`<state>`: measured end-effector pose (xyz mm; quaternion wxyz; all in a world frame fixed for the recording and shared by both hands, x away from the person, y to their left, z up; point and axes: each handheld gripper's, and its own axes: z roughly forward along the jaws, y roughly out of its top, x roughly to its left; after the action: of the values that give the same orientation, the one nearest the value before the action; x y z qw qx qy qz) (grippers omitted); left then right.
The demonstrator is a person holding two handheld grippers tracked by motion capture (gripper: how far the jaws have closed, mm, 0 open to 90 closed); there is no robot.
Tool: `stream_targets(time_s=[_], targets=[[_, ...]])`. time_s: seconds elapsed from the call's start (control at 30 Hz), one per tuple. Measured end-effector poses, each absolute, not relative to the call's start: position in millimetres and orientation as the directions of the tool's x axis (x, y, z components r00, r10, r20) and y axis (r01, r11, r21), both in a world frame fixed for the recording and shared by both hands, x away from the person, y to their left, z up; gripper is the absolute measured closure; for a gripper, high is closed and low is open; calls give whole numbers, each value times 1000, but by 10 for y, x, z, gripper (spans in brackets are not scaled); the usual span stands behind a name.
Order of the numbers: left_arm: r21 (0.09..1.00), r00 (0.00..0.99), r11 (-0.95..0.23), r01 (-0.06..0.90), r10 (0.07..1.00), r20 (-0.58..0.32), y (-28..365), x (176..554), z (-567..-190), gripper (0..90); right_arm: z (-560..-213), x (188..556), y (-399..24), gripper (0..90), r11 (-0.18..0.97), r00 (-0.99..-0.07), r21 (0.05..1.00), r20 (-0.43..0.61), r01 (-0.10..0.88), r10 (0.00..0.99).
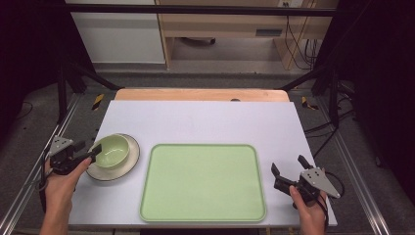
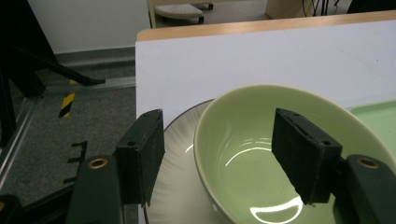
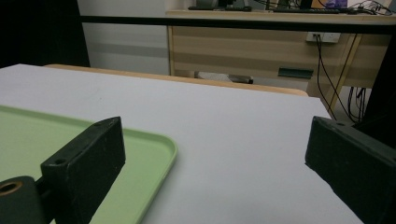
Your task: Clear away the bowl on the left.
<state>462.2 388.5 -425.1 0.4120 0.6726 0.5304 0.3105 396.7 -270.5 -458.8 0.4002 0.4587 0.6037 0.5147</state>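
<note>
Here I have my left gripper (image 1: 96, 152) spread wide astride the near rim of the green bowl (image 1: 113, 150), one jaw outside the wall and one hanging inside the hollow, neither yet pressing; the bowl sits on the pale plate (image 1: 128, 166) at the left of the white table (image 1: 205, 120), just beside the empty green tray (image 1: 203, 182). My right gripper (image 1: 287, 172) waits off the tray's right edge, jaws wide apart and holding nothing. I judge this the grasping step: next I should close squarely on the rim and lift straight, so the plate underneath isn't dragged.
</note>
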Motion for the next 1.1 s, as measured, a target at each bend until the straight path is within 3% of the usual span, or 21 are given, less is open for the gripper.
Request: stream_targets(time_s=[0.4, 1.1], targets=[[835, 195, -77, 544, 980, -37, 3892, 4663, -4348, 428, -4588, 3967, -2703, 50, 50, -258, 988, -11, 144, 966], [794, 139, -21, 608, 987, -80, 3905, 4736, -4449, 559, -4592, 3972, -2695, 49, 48, -261, 987, -7, 153, 965]])
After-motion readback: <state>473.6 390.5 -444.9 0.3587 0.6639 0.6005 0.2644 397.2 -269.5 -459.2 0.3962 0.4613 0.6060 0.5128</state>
